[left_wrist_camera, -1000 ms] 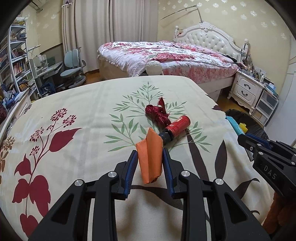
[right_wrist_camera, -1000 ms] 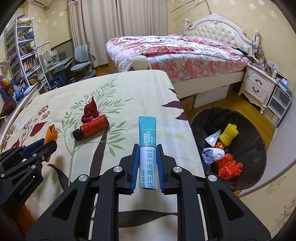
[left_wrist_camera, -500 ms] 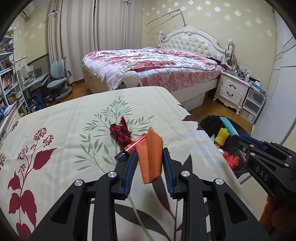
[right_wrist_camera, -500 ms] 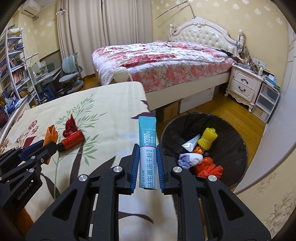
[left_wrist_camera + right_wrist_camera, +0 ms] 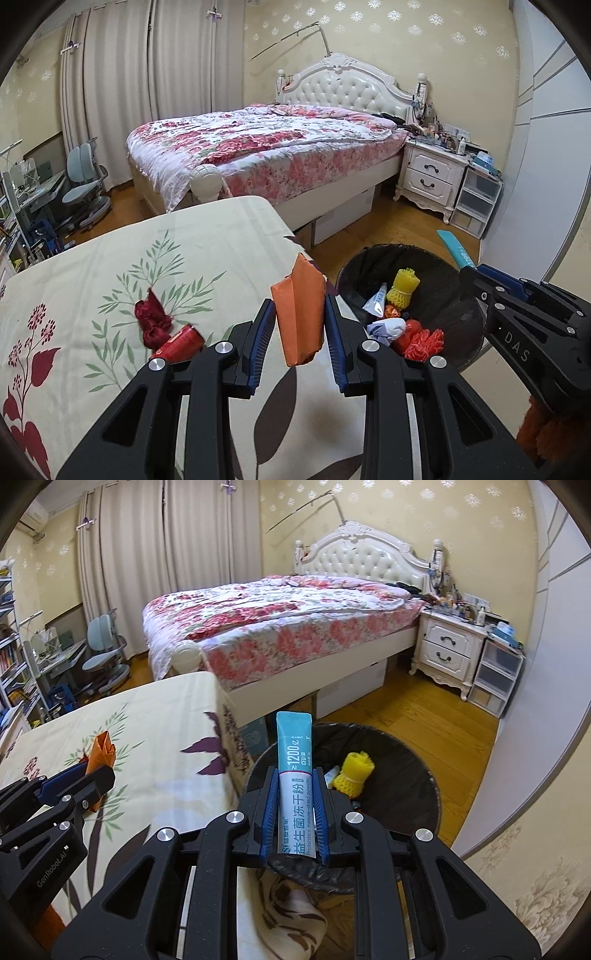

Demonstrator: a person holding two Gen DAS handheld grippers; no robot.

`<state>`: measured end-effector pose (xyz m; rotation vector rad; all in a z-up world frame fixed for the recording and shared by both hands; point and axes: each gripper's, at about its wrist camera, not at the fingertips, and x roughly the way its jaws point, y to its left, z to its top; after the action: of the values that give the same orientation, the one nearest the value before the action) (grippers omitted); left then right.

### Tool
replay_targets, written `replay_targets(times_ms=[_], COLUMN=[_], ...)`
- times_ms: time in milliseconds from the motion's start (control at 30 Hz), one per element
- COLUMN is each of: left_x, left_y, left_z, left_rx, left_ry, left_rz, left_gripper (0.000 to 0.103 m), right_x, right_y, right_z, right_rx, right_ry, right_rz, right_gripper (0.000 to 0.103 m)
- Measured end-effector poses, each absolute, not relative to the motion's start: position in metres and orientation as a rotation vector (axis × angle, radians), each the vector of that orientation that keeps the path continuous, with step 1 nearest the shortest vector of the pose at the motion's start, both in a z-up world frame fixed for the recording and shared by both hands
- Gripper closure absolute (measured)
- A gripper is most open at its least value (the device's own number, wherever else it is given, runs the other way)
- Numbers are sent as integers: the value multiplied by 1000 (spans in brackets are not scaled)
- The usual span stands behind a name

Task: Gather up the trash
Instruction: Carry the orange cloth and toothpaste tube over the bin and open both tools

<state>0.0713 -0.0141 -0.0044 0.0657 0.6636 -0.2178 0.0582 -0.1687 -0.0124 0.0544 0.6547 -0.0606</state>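
The left gripper pinches a folded orange paper upright; the right gripper clamps a teal powder sachet. The black trash bin sits at three o'clock of the paper, the red bottle at nine on the leaf-printed cover.

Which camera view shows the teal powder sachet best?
The right wrist view: the teal powder sachet stands upright in the right claw, print readable. The left wrist view shows only its upper end, edge-on, at far right.
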Motion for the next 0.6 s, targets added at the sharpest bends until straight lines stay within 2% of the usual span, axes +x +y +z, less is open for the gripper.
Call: replay_targets(times_ms=[600], left_x=[122], left_y=[-77], left_z=[-21], left_rx=[125], left_ry=[686], left_rz=[-279], left_gripper=[72], right_x=[88], right_y=[-218], right_z=[-28], right_rx=[85], right_ry=[655], right_rz=[-152], right_gripper=[85])
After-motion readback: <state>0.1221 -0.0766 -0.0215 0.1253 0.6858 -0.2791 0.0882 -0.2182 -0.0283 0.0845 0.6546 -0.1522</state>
